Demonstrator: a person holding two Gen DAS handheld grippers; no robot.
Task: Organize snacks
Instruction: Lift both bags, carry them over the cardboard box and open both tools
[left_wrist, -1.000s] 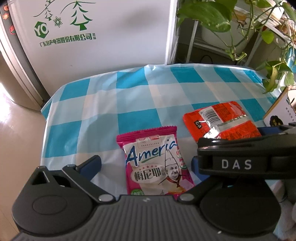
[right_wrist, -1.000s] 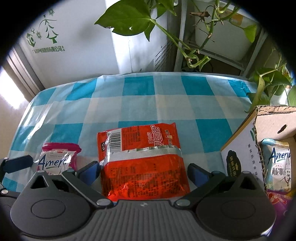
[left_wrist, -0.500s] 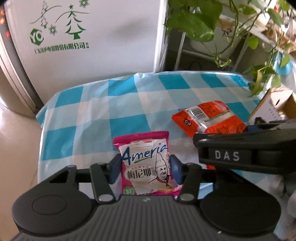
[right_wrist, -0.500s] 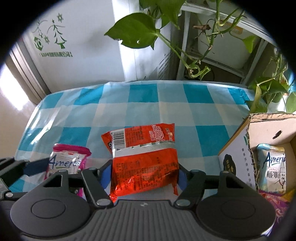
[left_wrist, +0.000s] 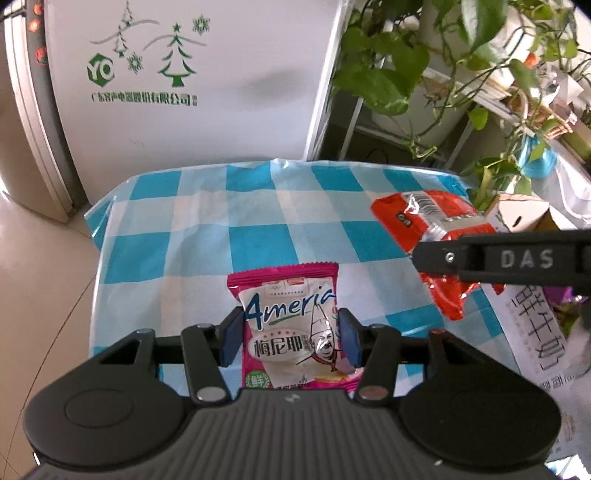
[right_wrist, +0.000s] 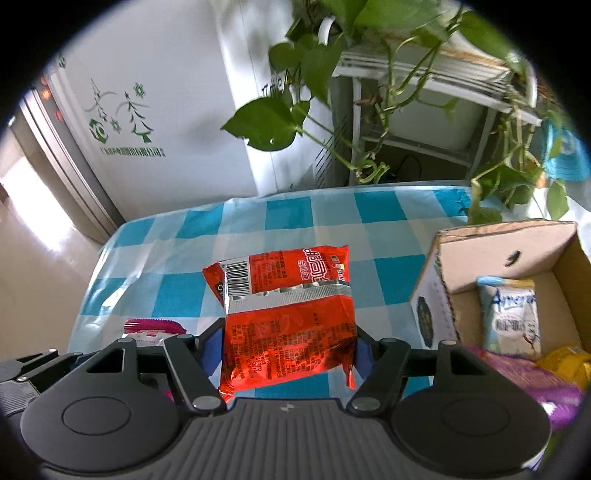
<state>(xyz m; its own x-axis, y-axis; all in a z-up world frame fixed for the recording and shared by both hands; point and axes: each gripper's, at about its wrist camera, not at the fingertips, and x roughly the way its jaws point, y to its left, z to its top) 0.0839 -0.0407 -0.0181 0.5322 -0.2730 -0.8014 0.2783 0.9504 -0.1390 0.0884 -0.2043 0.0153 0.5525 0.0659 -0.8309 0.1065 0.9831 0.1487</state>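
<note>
My left gripper (left_wrist: 290, 338) is shut on a pink and white "Ameria" snack pack (left_wrist: 291, 325) and holds it above the blue checked tablecloth (left_wrist: 192, 236). My right gripper (right_wrist: 288, 343) is shut on a red snack bag (right_wrist: 288, 314) and holds it lifted off the cloth. The red bag also shows in the left wrist view (left_wrist: 436, 229), behind the right gripper's black body. The pink pack's top edge shows low on the left in the right wrist view (right_wrist: 153, 328). An open cardboard box (right_wrist: 498, 266) stands at the right with a blue "Ameria" pack (right_wrist: 511, 317) and other packs inside.
A white appliance (left_wrist: 192, 81) with a green tree logo stands behind the table. Trailing green plants (right_wrist: 295, 110) on a metal rack hang over the table's far right. The floor (left_wrist: 37, 280) lies to the left of the table edge.
Both grippers went from open around their packs to shut on them. Both have lifted, and the table now looks farther away.
</note>
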